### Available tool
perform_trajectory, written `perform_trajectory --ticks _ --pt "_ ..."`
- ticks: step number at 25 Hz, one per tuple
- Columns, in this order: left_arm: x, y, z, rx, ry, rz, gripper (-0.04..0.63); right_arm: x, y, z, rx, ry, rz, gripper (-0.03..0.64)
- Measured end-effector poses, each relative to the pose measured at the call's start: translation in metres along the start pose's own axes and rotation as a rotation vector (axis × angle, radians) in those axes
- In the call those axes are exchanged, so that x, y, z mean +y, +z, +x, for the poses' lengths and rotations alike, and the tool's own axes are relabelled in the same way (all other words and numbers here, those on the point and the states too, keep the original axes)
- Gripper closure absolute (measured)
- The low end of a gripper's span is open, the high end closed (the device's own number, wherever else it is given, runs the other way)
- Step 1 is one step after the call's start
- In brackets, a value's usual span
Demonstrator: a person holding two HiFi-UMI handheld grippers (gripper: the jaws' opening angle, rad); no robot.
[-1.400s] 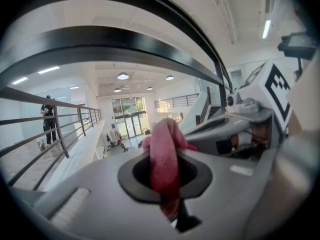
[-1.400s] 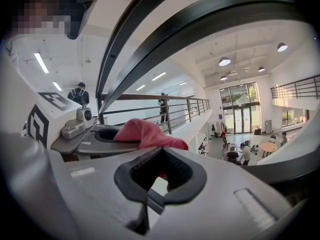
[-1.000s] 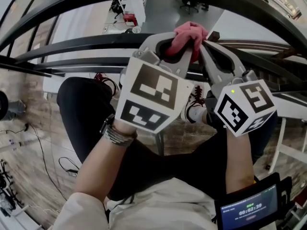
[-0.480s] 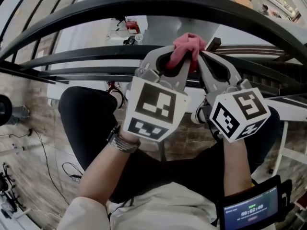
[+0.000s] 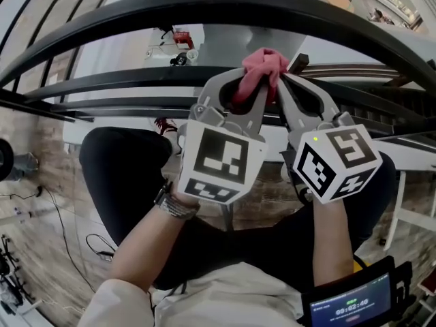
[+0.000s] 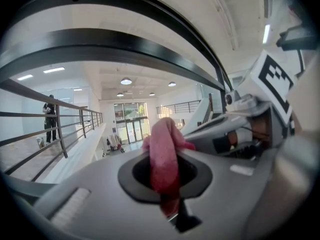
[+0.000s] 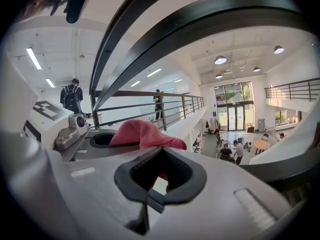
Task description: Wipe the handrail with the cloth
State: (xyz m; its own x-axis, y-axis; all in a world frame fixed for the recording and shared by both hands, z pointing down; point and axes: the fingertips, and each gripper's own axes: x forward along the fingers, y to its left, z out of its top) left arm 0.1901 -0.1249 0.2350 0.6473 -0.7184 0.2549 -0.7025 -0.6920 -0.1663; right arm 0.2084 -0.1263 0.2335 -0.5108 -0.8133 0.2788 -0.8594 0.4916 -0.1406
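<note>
Little is shifted since a second ago; the cloth [image 5: 264, 63], judged soft and light, is clamped by the left gripper [image 5: 251, 87] and right gripper [image 5: 285, 80]; best held bunched

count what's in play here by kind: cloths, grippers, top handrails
pink cloth: 1, clamped in the left gripper
grippers: 2, the left gripper and the right gripper
black handrail: 1
total: 4
</note>
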Motion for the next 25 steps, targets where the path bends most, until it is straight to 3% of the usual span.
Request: perform_trajectory --ticks 9,25 --pt "0.005 -0.004 -0.006 0.004 0.018 0.003 0.568 0.009 -0.002 0.001 -0.027 0.020 -0.012 0.615" --pt "-0.007 0.002 0.005 0.021 -0.017 0.004 0.568 -0.006 -0.001 -0.006 -0.031 -0.010 -0.004 0.615"
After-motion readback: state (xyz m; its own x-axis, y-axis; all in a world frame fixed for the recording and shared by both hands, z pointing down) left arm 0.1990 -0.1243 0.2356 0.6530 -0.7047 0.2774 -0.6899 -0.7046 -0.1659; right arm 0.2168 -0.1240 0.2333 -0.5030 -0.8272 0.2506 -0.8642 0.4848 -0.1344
